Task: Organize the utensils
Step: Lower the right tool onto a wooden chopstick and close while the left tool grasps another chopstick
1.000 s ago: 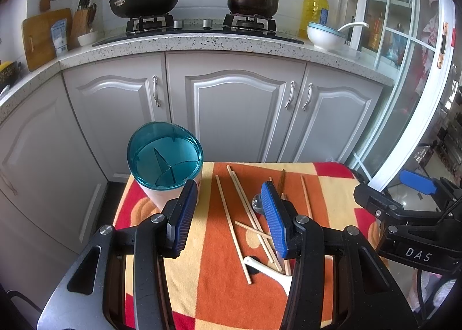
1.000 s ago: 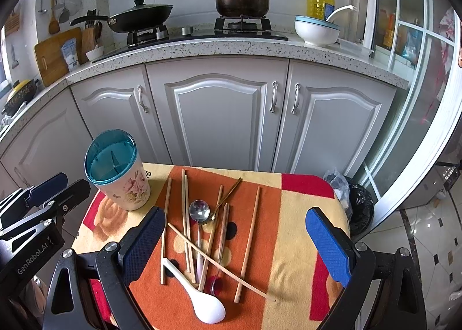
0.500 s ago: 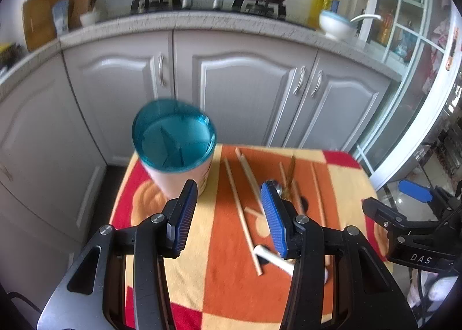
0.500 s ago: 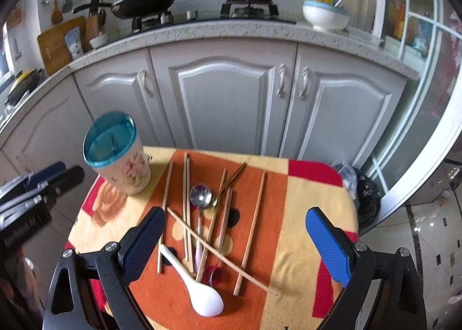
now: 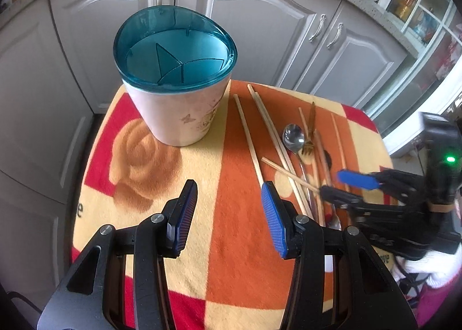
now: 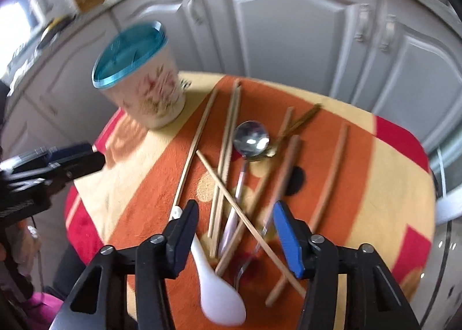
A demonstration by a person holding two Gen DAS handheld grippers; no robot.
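Both grippers gape empty: left gripper [image 5: 229, 214] near the holder [image 5: 176, 75], right gripper [image 6: 235, 231], blurred, seemingly over chopsticks [image 6: 228, 139].

We see bright daylight. The right wrist view is blurry from moving, and both views bend round at the edges.

The right claw [image 6: 235, 239] has dropped low over the scattered chopsticks [image 6: 228, 156], its jaws narrowed from wide apart to a moderate gap straddling them beside the white spoon [image 6: 219, 298]. The left claw [image 5: 229, 214] has come nearer the worktop [image 5: 231, 257], its jaws somewhat wider; the utensil holder [image 5: 176, 75] now looms larger ahead.
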